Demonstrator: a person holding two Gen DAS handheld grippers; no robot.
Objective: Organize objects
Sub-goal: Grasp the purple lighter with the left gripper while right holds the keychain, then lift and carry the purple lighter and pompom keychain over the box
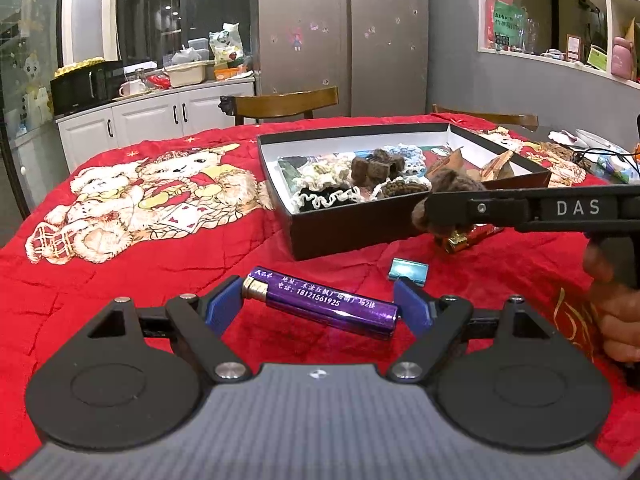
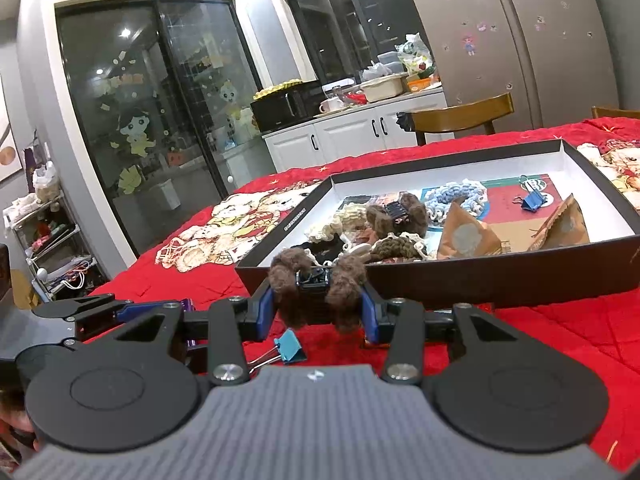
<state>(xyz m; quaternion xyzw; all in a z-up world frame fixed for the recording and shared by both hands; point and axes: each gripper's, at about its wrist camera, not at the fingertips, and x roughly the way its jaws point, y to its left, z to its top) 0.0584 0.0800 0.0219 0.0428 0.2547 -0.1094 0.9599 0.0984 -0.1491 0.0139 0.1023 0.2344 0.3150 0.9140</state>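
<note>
My left gripper (image 1: 320, 304) is shut on a purple lighter (image 1: 324, 305), held crosswise between its blue pads just above the red tablecloth. My right gripper (image 2: 318, 308) is shut on a brown fuzzy hair claw (image 2: 318, 290), held in front of the near wall of the black box (image 2: 500, 280); the claw also shows in the left wrist view (image 1: 448, 188). The box (image 1: 344, 228) holds crocheted scrunchies (image 2: 456, 196), another brown hair claw (image 2: 400, 212), brown paper packets (image 2: 464, 236) and a blue binder clip (image 2: 532, 202).
On the red bear-print cloth (image 1: 120, 240) lie a blue binder clip (image 1: 408, 270), also in the right wrist view (image 2: 290, 346), and a red-gold wrapped item (image 1: 468, 238). Wooden chairs (image 1: 280, 102) stand behind the table. Cables and clutter lie at the far right (image 1: 600, 156).
</note>
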